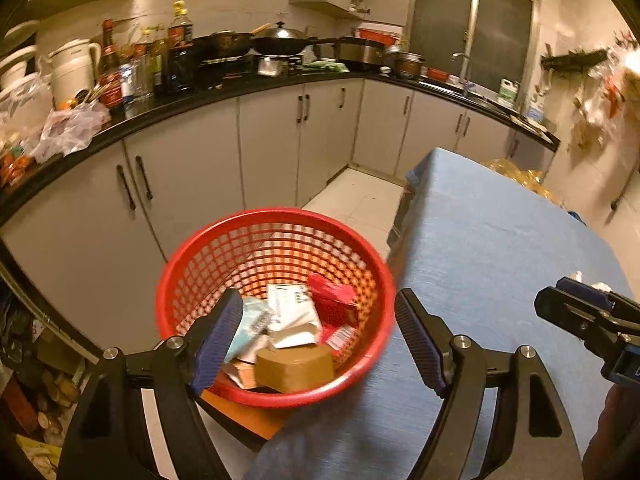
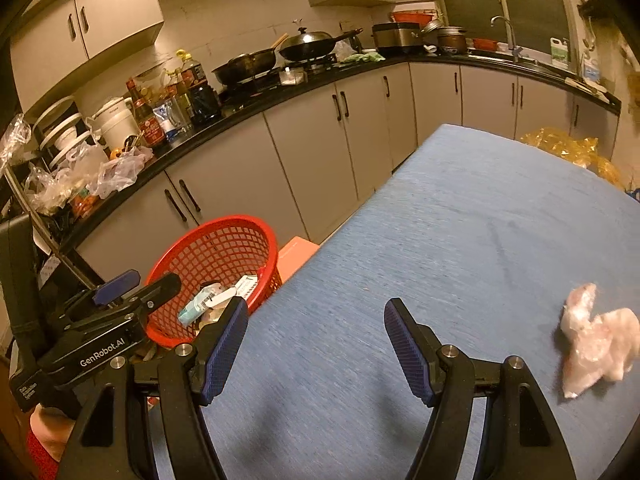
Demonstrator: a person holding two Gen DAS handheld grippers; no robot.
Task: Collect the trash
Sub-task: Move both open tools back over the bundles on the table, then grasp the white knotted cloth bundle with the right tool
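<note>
A red mesh basket [image 1: 276,214] stands beside the blue-clothed table [image 1: 500,240]. It holds a brown box [image 1: 294,368], a white carton [image 1: 292,308] and a red wrapper [image 1: 332,292]. My left gripper [image 1: 320,336] hovers open above the basket, nothing between its fingers. In the right wrist view a crumpled clear plastic wrapper [image 2: 596,340] lies on the table [image 2: 460,220], to the right of my right gripper [image 2: 312,344]. That gripper is open and empty over the cloth. The basket [image 2: 224,222] and left gripper [image 2: 140,285] show at its left. The right gripper [image 1: 556,294] also shows in the left wrist view.
A black counter [image 2: 248,116] along grey cabinets carries bottles, a white kettle [image 2: 116,120], woks and plastic bags. An orange box [image 2: 294,258] sits by the basket. Yellow bags [image 2: 560,144] lie beyond the table's far end. Pale floor tiles [image 1: 356,196] run between cabinets and table.
</note>
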